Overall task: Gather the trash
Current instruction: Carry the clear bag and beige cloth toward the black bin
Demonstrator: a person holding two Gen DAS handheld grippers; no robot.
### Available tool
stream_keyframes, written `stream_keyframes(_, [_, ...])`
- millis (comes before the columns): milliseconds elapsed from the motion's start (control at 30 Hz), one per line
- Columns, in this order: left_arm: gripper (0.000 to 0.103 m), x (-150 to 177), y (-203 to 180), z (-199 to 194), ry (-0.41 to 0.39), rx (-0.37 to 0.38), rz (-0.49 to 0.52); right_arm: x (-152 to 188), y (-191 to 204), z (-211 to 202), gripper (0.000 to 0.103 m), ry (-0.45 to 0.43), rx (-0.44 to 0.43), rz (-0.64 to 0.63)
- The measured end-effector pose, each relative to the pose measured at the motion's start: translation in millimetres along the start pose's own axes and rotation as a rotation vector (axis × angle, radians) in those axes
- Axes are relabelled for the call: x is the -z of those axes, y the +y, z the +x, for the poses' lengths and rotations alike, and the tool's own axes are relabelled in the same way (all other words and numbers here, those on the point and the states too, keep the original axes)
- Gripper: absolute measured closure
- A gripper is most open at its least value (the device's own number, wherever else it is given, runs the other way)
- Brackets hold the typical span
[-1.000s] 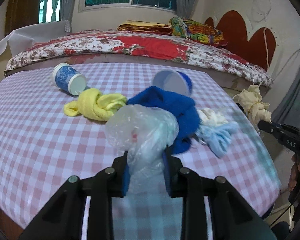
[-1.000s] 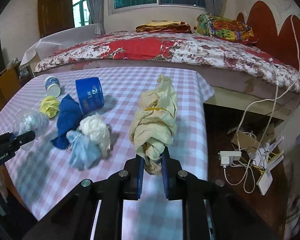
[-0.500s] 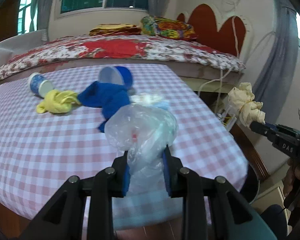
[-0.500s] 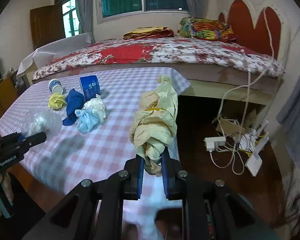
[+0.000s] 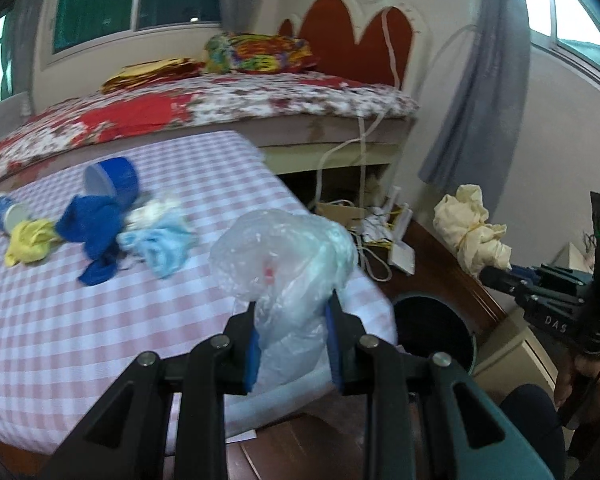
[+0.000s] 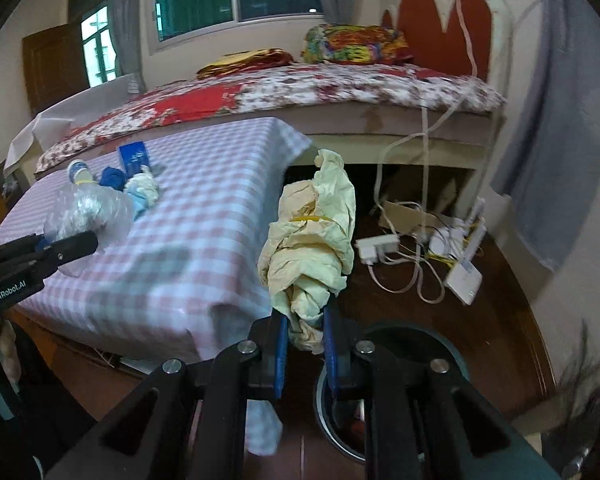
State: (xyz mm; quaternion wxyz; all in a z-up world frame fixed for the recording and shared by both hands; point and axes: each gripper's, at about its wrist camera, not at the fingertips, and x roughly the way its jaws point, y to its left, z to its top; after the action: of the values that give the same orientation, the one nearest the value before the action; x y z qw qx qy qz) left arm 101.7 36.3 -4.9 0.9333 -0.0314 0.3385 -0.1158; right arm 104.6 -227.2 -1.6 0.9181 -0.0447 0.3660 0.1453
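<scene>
Crumpled clear plastic bag (image 5: 286,248), one piece of the trash, is clamped between the blue-padded fingers of the left gripper (image 5: 292,344), which holds it in the air over the near corner of a desk covered in a pink-and-white checked cloth (image 5: 100,320). A second piece, a wadded cream-yellow plastic bag bound with a yellow rubber band (image 6: 312,236), is pinched at its lower end by the fingers of the right gripper (image 6: 305,354) and stands upright above them, off to the side of the desk and over the dark wooden floor (image 6: 496,320). Directly below the right gripper sits a round dark bin with a teal rim (image 6: 404,336); from the left wrist view the same bin shows just beyond the desk corner, beside the left gripper. More trash lies on the desk, well apart from both grippers: a crumpled yellow cloth (image 5: 26,242), a bunched dark blue cloth (image 5: 92,232), a light blue rag (image 5: 160,244) with a white wad (image 5: 152,210) touching it, a blue paper cup on its side (image 5: 114,178) and a small blue-and-white cup tipped over (image 5: 6,212). Behind the desk is a bed with a red floral bedspread (image 6: 300,88), and white cables and a power strip (image 6: 380,246) lie on the floor near it
</scene>
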Motion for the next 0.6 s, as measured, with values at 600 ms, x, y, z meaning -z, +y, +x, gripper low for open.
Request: stream_keyframes(600, [0.074, 1.7, -96.8, 24.1, 0.054, 0.158, 0.145, 49.2, -73.2, -26.5, 0.086, 0.041, 0.113, 0.104])
